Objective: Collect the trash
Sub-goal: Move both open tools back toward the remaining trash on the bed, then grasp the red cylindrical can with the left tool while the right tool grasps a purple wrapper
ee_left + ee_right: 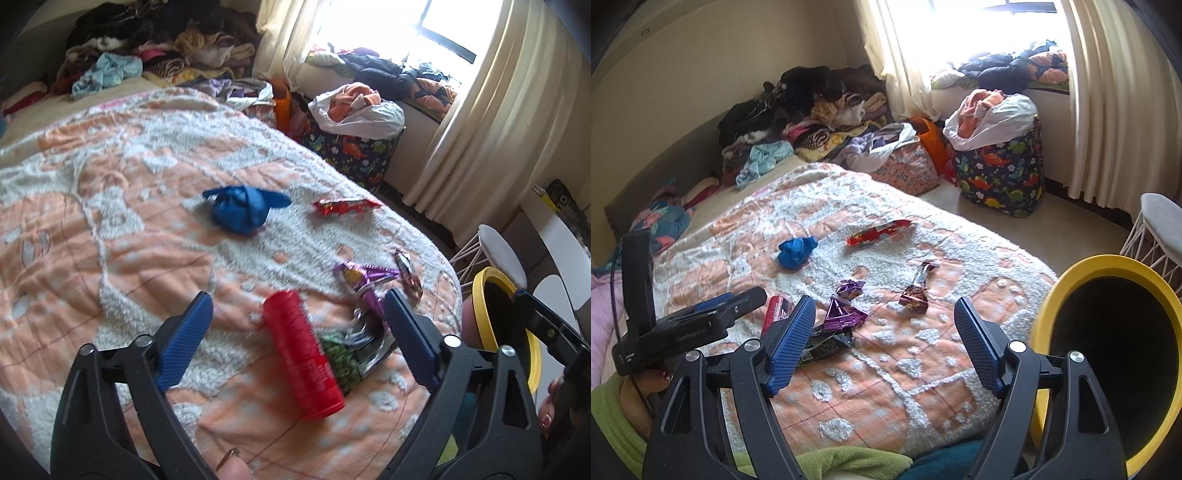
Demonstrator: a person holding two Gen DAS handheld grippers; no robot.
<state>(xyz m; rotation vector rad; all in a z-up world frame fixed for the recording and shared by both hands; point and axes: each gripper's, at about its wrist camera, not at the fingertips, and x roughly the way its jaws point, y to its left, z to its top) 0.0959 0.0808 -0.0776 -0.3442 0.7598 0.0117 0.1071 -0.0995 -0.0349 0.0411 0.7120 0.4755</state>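
While spread wide, left gripper (295,325) directly above red can (301,350).

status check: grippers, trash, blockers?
Left gripper open over red can on the bed; right gripper open, empty. Yellow bin at bed edge. Wrappers and blue wad uncollected. Nothing blocking.

Red can (301,349), purple wrapper (364,278), yellow-rimmed bin (1108,347), peach-white blanket (110,221).
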